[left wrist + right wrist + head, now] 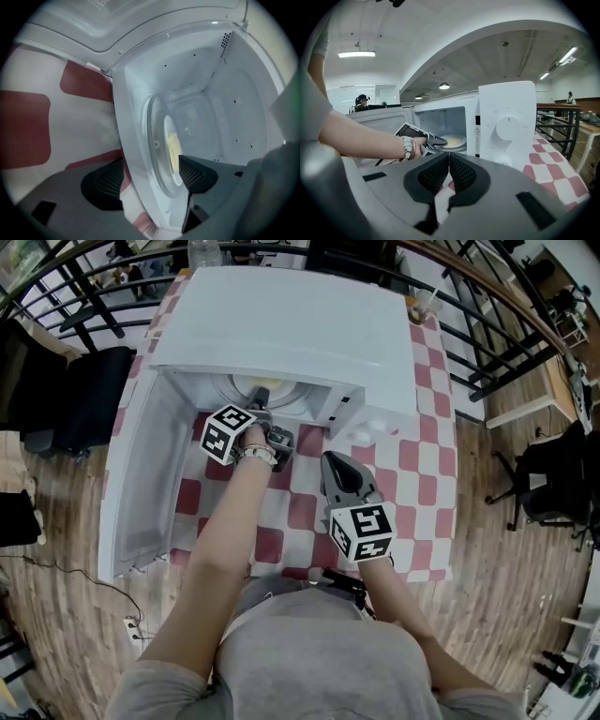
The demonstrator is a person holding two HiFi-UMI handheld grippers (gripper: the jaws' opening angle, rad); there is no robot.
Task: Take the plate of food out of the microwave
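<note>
The plate of food (171,152) sits on the glass turntable (156,140) inside the open microwave (300,334). The left gripper (150,176) reaches into the opening with its jaws spread, one beside the plate's rim and the other outside the front sill. The right gripper (449,171), jaws pressed together and empty, hangs over the checkered table (422,446).

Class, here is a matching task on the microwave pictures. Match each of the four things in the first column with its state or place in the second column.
Column one:
1. left gripper
2. right gripper
3. microwave door
4. plate of food

Column two:
A. swung open
B. jaws together
C. inside the microwave
D. jaws apart

Pairs: 1-D, 2-B, 3-A, 4-C.
</note>
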